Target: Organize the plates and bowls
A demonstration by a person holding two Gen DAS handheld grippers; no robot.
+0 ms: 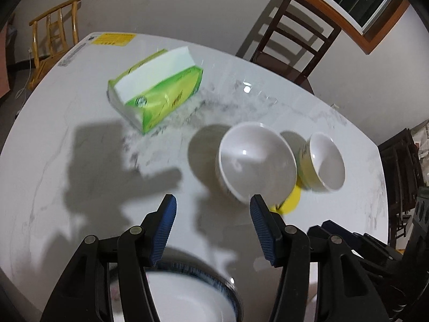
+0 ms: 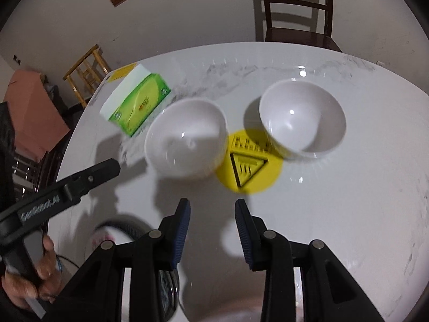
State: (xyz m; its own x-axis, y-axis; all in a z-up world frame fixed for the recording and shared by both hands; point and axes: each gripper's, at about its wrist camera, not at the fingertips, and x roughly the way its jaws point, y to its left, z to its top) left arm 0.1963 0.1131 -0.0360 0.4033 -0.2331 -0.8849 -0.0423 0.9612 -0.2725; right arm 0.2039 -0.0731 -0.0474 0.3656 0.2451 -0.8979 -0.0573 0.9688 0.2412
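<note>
Two white bowls stand upright on the white marble table. The nearer bowl sits left of the other bowl. A white plate with a dark blue rim lies under my left gripper; part of it shows in the right wrist view. My left gripper is open and empty, above the table just short of the nearer bowl. My right gripper is open and empty, in front of both bowls. The left gripper's body also shows in the right wrist view.
A green and white tissue box lies at the back left. A round yellow warning sticker is on the table between the bowls. A dark wooden chair stands behind the table.
</note>
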